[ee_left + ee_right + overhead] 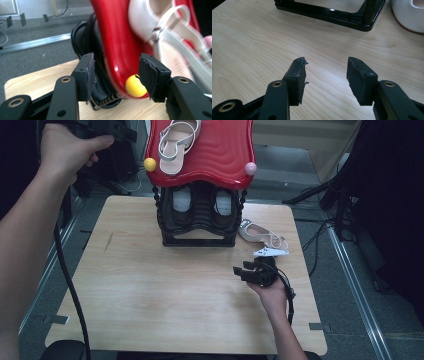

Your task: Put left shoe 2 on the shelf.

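Red top shelf (117, 42) of the shoe rack, edge standing between the spread jaws of the left claw (116, 75), neither pad pressing on it. Yellow ball (135, 86) at the shelf's corner just inside the right-hand pad (150, 75), touching or nearly so; cannot tell which. White strappy sandal (172, 37) lying on the shelf, beyond and to the right of that pad, blurred. Black lower frame (85, 40) of the rack behind the left-hand pad, ribbed post below the ball. Left claw released, nothing gripped.

High view: left claw (107, 130) raised at the far left beside the red shelf (220, 155), hand (65, 150) wrapped round its body, cable trailing down over the surface (150, 285). Pink ball (250, 168) at the shelf's opposite corner. Dark shoes (182, 207) on the lower tier.

Right claw (245, 270) low over the wooden surface, well apart from the left. Jaws spread, bare wood (327, 72) between them, nothing held. Black base bar (324, 13) of the rack ahead of it; second white sandal (409, 15) ahead and to the right, on the surface beside the rack.
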{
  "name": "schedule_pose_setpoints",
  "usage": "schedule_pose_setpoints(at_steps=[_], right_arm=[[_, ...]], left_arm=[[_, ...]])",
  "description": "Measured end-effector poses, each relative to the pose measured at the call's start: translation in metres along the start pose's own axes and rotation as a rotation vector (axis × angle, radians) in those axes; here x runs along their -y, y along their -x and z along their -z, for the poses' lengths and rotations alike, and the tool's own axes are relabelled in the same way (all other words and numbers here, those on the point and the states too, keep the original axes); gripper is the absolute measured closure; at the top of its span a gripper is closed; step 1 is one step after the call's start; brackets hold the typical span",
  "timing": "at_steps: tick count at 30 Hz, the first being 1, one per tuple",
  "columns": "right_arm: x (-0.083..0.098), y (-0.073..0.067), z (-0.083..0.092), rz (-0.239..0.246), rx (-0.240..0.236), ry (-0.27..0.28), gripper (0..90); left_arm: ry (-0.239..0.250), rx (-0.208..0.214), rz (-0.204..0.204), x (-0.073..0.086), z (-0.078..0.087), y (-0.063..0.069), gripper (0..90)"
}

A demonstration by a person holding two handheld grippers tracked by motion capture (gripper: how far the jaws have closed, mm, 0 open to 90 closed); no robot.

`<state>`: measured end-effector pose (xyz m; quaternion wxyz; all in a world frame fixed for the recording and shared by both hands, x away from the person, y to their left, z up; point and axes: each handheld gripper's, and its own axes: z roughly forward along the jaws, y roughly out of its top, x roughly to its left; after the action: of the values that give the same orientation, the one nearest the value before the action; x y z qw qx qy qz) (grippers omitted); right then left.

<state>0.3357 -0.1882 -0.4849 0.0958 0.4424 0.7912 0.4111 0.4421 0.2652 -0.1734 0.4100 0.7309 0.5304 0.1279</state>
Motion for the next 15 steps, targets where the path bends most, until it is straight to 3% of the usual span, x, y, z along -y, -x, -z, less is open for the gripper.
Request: schedule_pose_setpoints(at_steps=[15], right_arm=[[-0.004, -0.001, -0.001, 0.021, 0.001, 0.000, 55.5]], left_arm=[[-0.051, 0.025, 0.027, 0.046, -0.027, -0.021, 47.2]])
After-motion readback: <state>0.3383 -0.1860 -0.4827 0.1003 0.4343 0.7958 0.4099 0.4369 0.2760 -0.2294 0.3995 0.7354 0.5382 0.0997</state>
